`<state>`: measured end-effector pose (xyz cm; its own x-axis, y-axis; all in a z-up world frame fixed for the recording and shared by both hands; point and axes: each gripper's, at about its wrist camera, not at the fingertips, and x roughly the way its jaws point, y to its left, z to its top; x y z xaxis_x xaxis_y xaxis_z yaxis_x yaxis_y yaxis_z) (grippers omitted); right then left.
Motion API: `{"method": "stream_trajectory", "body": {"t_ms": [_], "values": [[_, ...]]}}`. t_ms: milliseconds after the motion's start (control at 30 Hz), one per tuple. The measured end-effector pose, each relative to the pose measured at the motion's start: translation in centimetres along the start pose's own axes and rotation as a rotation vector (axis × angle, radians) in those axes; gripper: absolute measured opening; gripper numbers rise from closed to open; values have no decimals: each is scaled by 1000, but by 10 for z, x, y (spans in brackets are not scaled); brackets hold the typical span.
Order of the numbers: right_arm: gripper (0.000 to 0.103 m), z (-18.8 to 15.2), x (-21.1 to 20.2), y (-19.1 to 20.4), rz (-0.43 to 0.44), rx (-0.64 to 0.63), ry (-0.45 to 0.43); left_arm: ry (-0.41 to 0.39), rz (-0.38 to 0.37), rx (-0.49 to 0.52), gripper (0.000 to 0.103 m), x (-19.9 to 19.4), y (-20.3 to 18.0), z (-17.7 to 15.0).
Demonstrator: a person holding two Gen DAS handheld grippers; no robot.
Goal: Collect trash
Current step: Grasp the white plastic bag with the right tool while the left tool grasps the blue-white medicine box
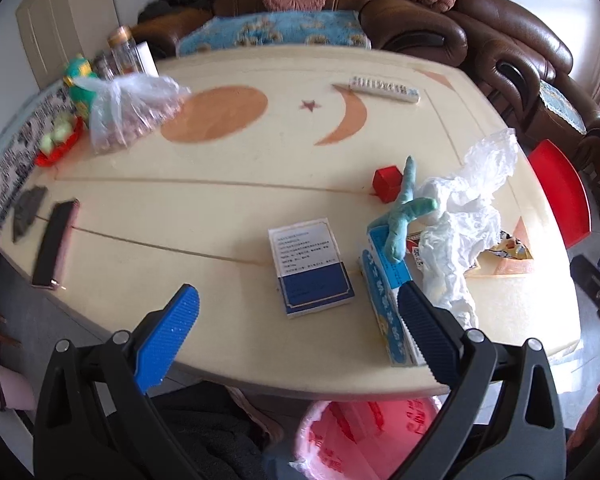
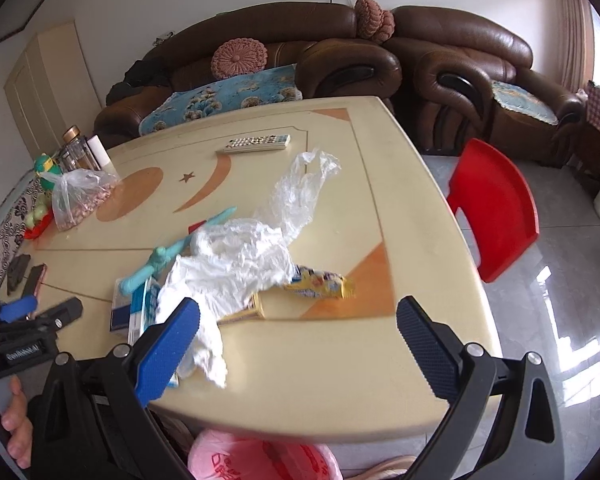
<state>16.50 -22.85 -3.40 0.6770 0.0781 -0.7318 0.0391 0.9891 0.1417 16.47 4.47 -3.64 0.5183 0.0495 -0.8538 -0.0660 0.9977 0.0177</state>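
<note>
Left gripper (image 1: 298,320) and right gripper (image 2: 298,344) both hovering over near table edge (image 2: 340,400), jaws spread wide, grasping nothing. Crumpled white bag (image 2: 236,264) lying centre frame, draping over snack wrapper (image 2: 324,286) and teal toy (image 2: 172,256). Risk: pinching bag is likely dragging toy along, or sweeping wrapper off edge, missing pink-lined bin (image 2: 260,460) at bottom.

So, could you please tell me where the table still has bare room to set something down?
The near right corner of the table is bare, right of the crumpled white plastic and below the yellow wrapper. The middle is also free, between the phone and the blue-and-white box. It is crowded around the teal toy and along the far left edge.
</note>
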Motion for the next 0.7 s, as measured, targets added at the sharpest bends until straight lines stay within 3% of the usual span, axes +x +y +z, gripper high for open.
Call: {"method": "stream_trajectory", "body": {"t_ms": [200,400,700], "values": [[97,43,35,-15,106,38,4,77,-2,-45,97,40,0,18],[97,75,92,-19,197,81,77,145,10,-78,97,76,-1,30],[97,87,138,-19,264,123,130,228,-14,-141,97,110,8,35]]}}
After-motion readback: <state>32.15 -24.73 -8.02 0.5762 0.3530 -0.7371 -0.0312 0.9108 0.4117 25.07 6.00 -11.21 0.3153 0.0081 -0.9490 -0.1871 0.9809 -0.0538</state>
